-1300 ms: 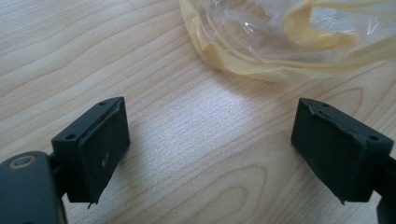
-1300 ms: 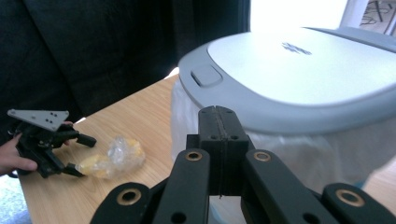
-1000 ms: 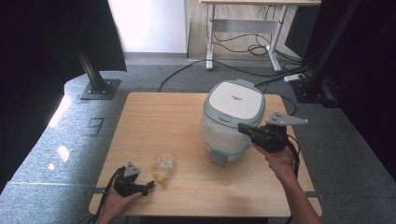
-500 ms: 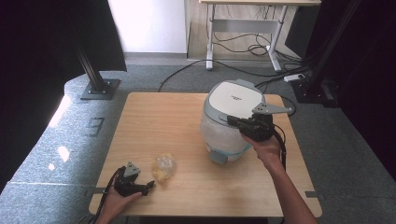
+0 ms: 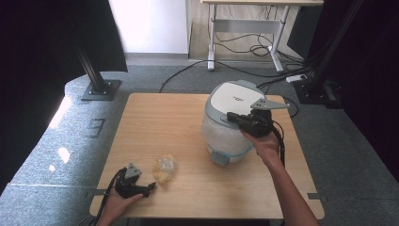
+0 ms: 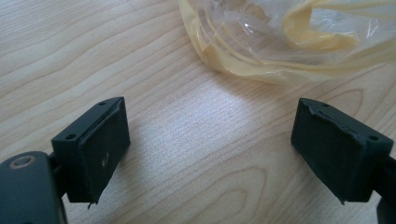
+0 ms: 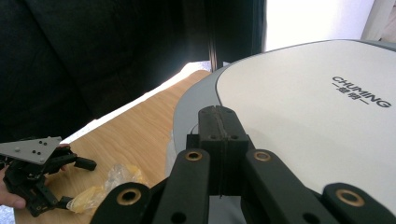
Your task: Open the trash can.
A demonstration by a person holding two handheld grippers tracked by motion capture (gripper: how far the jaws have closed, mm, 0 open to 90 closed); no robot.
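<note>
We see the right gripper (image 7: 218, 140) pressed together, empty, over the cooker lid (image 7: 303, 116); left gripper (image 6: 210, 149) spread beside the plastic bag (image 6: 280, 42).

rice cooker (image 5: 234, 120) right on table (image 5: 160, 117), plastic bag (image 5: 164, 168) front left

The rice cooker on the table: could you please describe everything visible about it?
The rice cooker stands upright on the wooden table's right half. It has a white lid printed CHUMING, a grey-blue rim, a grey front latch and a pale body. The lid is closed. The right gripper, jaws shut, rests at the lid's edge.
</note>
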